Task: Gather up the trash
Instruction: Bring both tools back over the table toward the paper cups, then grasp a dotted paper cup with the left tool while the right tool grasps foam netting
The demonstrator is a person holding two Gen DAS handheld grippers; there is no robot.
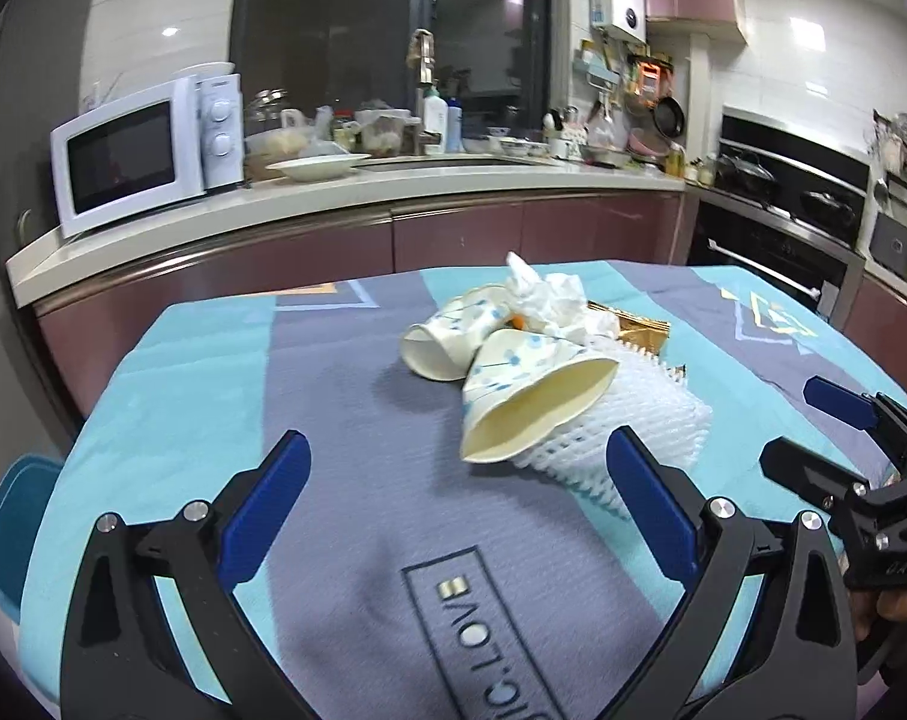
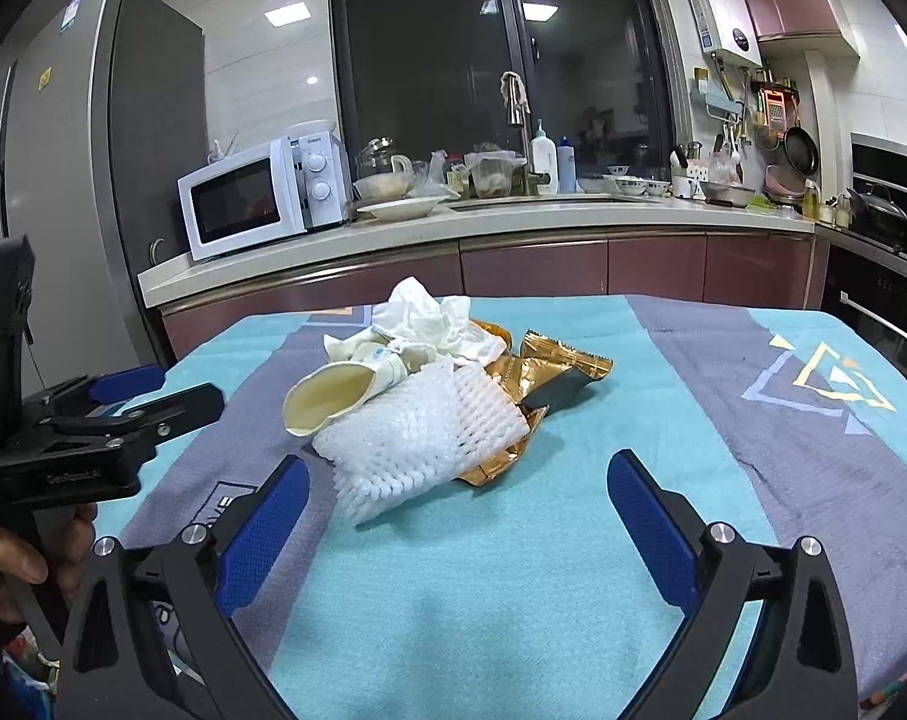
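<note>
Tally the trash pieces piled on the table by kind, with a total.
Paper cups: 2
Foam fruit net: 1
Crumpled tissue: 1
Gold snack wrappers: at least 2, partly hidden
Total: at least 6

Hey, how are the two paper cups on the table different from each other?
The near paper cup is squashed, its mouth pressed into a narrow oval, and it leans on the white foam net. The far paper cup keeps a rounder mouth and lies on the tablecloth. Both lie on their sides, white with blue dots.
</note>
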